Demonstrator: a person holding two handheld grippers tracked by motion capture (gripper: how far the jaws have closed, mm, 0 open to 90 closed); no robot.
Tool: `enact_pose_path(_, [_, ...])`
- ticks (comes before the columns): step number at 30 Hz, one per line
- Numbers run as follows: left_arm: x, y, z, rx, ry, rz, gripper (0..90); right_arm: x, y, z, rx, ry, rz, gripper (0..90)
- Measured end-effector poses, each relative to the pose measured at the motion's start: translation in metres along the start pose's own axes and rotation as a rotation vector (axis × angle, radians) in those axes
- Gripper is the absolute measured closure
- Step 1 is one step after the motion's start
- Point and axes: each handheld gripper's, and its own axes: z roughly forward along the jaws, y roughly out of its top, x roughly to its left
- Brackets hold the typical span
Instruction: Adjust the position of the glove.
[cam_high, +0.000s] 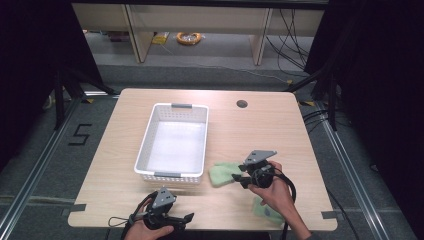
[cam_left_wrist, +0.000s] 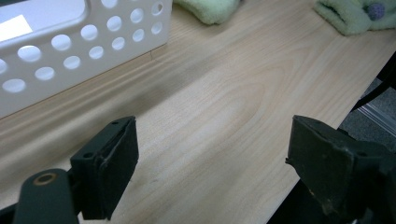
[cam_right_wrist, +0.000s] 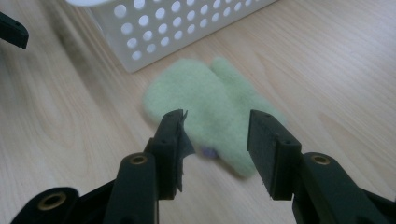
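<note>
- Mitten (cam_right_wrist: 212, 109), pale green and fleecy, lies flat on the surface (cam_high: 260, 130) just off the near right corner of the white basket (cam_high: 172, 142).
- Its long axis runs away from the right hand-held gripper (cam_right_wrist: 215, 140), thumb and rounded tip toward the basket, cuff end nearest the jaws.
- That gripper hovers right over the cuff end, jaws partly apart with the mitten below the gap, pads not pressing on it.
- A second green mitten (cam_high: 267, 210) lies beside the right forearm.
- The left hand-held gripper (cam_left_wrist: 210, 149) rests near the front edge, jaws wide apart and empty, clearly farther off.
</note>
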Motion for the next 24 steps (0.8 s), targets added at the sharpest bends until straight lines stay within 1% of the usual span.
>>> enact_pose_path(1, [0.000, 0.000, 0.000, 0.004, -0.003, -0.001, 16.0, 0.000, 0.002, 0.003, 0.010, 0.008, -0.016, 58.7])
enact_pose_path(2, [0.000, 0.000, 0.000, 0.003, -0.007, -0.004, 16.0, 0.001, 0.004, 0.007, 0.011, 0.010, -0.016, 59.0])
enact_pose_path(3, [0.000, 0.000, 0.000, 0.005, -0.005, 0.000, 16.0, 0.001, 0.006, 0.010, 0.007, 0.006, -0.012, 59.9])
enact_pose_path(4, [0.001, 0.000, 0.000, 0.004, -0.001, 0.006, 16.0, 0.002, 0.008, 0.013, 0.013, 0.015, -0.002, 60.5])
enact_pose_path(5, [0.000, 0.000, 0.000, 0.002, -0.003, 0.001, 16.0, 0.000, 0.010, 0.017, 0.018, 0.019, -0.028, 60.9])
enact_pose_path(6, [0.000, 0.000, 0.000, 0.001, -0.003, -0.001, 16.0, -0.001, 0.011, 0.020, 0.020, 0.012, -0.028, 61.4])
enact_pose_path(8, [0.000, 0.000, 0.000, 0.002, -0.002, 0.000, 16.0, -0.001, 0.012, 0.027, 0.029, 0.012, -0.025, 63.2])
enact_pose_path(9, [0.001, 0.000, -0.001, 0.014, 0.009, 0.015, 16.0, -0.002, 0.013, 0.030, 0.037, 0.013, -0.023, 63.5])
enact_pose_path(11, [0.001, 0.000, -0.001, 0.019, 0.001, 0.009, 16.0, -0.002, 0.014, 0.033, 0.040, 0.013, -0.027, 63.8])
enact_pose_path(12, [-0.001, 0.000, 0.000, -0.001, -0.005, 0.000, 15.9, -0.002, 0.015, 0.039, 0.045, 0.011, -0.015, 65.8])
enact_pose_path(13, [-0.001, 0.000, 0.000, -0.001, -0.005, 0.000, 15.9, -0.002, 0.015, 0.039, 0.045, 0.011, -0.015, 65.8])
enact_pose_path(14, [-0.001, 0.000, 0.000, 0.000, -0.004, -0.001, 16.0, -0.003, 0.016, 0.043, 0.063, 0.026, -0.012, 67.2])
enact_pose_path(15, [-0.001, 0.000, 0.000, 0.000, -0.004, -0.001, 16.0, -0.003, 0.016, 0.043, 0.063, 0.026, -0.012, 67.2])
enact_pose_path(16, [0.001, 0.000, -0.001, 0.014, 0.007, 0.015, 16.0, -0.003, 0.016, 0.046, 0.059, 0.025, -0.011, 68.0])
enact_pose_path(17, [0.001, 0.001, -0.002, 0.024, -0.003, 0.011, 15.9, -0.004, 0.016, 0.049, 0.063, 0.021, -0.007, 68.3])
enact_pose_path(18, [0.001, 0.001, -0.002, 0.018, -0.005, 0.008, 15.9, -0.007, 0.016, 0.052, 0.074, 0.022, 0.006, 68.9])
enact_pose_path(19, [0.001, 0.000, -0.002, 0.009, -0.004, 0.004, 15.9, -0.007, 0.016, 0.052, 0.074, 0.022, 0.006, 68.9])
enact_pose_path(20, [0.001, 0.001, -0.002, 0.015, -0.009, 0.008, 16.0, -0.008, 0.015, 0.054, 0.101, 0.018, 0.030, 68.9])
enact_pose_path(22, [0.001, 0.000, -0.002, 0.011, -0.004, 0.007, 16.0, -0.008, 0.015, 0.056, 0.096, 0.015, 0.037, 68.9])
enact_pose_path(23, [0.001, 0.000, -0.001, 0.013, 0.004, 0.011, 16.0, -0.008, 0.014, 0.058, 0.101, 0.015, 0.050, 68.5])
enact_pose_path(24, [0.000, 0.000, 0.000, 0.007, 0.002, 0.010, 16.0, -0.008, 0.014, 0.060, 0.108, 0.014, 0.051, 68.5])
